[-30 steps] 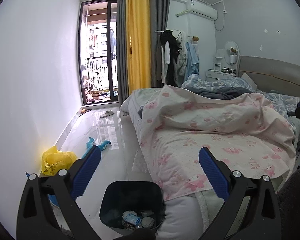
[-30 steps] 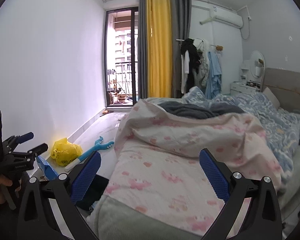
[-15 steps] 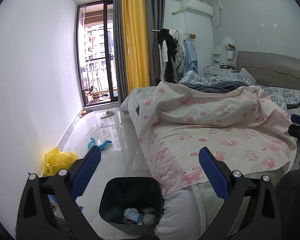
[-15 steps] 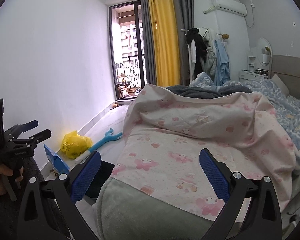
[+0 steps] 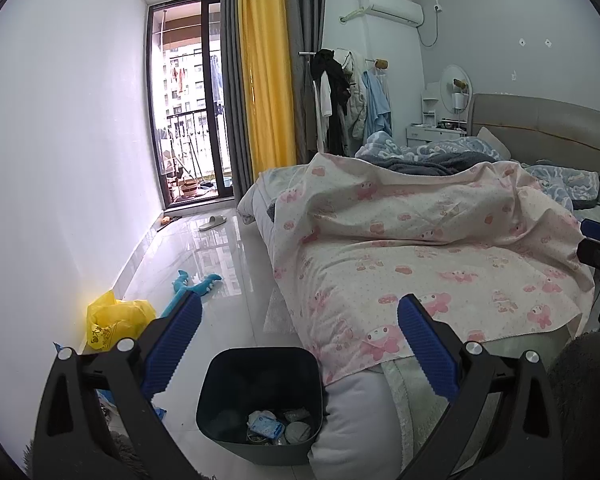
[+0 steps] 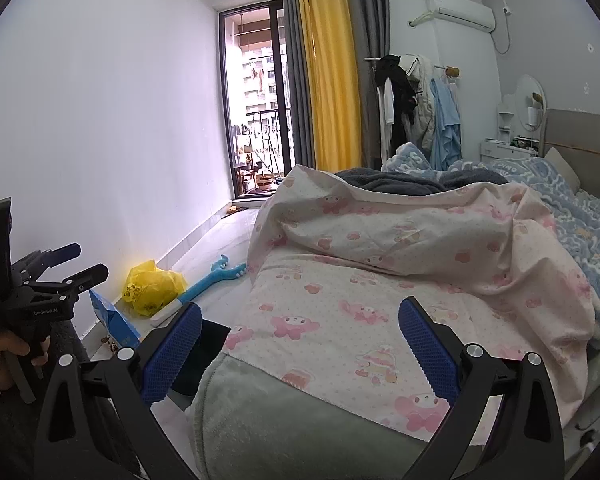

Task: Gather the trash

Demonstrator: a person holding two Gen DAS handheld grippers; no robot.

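At the bottom centre of the left wrist view, one dark square plastic bin (image 5: pixel 260 404) stands upright on the glossy floor (image 5: pixel 220 264), touching the bed (image 5: pixel 420 240); crumpled wrappers (image 5: pixel 266 428) lie inside. The left tool (image 5: pixel 296 344) has its blue pads wide apart, empty. One yellow plastic bag (image 5: pixel 114 318) sits lower left by the wall. In the right wrist view, the right tool (image 6: pixel 300 346) is likewise spread, empty, over the bed; the yellow bag (image 6: pixel 152 286) sits left of centre.
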